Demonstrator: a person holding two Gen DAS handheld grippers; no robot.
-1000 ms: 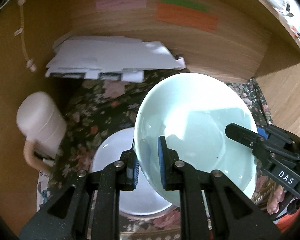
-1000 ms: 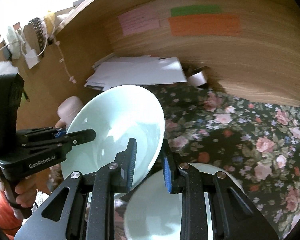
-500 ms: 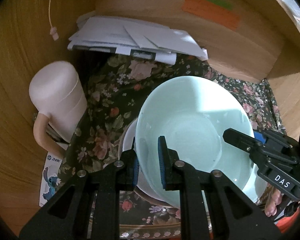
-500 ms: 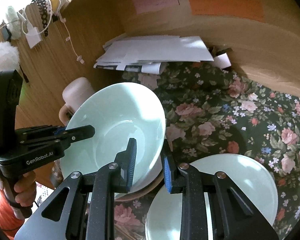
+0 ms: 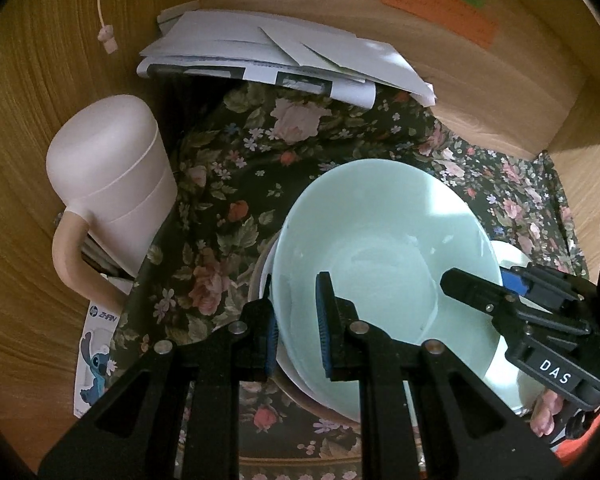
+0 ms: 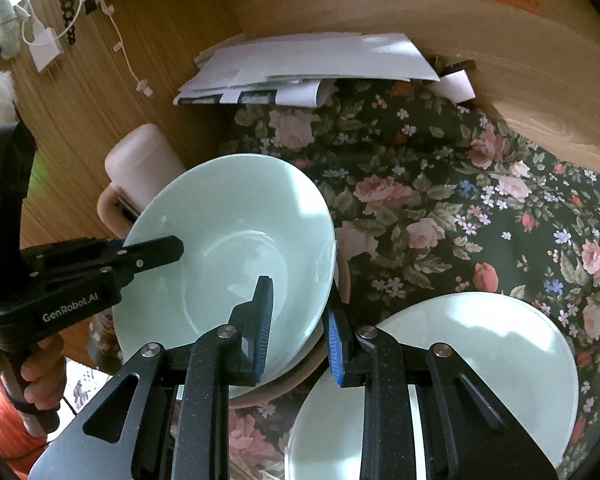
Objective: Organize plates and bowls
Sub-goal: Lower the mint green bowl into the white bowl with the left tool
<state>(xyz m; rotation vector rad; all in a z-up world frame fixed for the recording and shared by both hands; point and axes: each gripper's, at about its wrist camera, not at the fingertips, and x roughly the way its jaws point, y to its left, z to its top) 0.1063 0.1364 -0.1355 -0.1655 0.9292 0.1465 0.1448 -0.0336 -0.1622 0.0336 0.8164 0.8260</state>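
Observation:
A pale green bowl (image 5: 384, 256) rests on a stack of a white dish and a tan plate (image 6: 284, 384) on the floral cloth. My left gripper (image 5: 298, 332) straddles its near rim, jaws slightly apart around the rim. My right gripper (image 6: 298, 328) straddles the opposite rim (image 6: 328, 264), jaws wider apart than the rim. Each gripper shows in the other's view: the right one (image 5: 512, 312) and the left one (image 6: 100, 268). A second pale green plate (image 6: 472, 364) lies to the right of the stack.
A pink lidded mug (image 5: 112, 184) stands left of the stack. A pile of papers (image 5: 276, 60) lies at the back against the wooden wall (image 5: 500, 100). A printed card (image 5: 96, 356) lies at the cloth's left edge. Floral cloth (image 6: 480, 208) stretches to the right.
The bowl has come down from a tilted, lifted hold onto the stack. Both grippers moved down and forward with it. The right jaws have widened around the rim.

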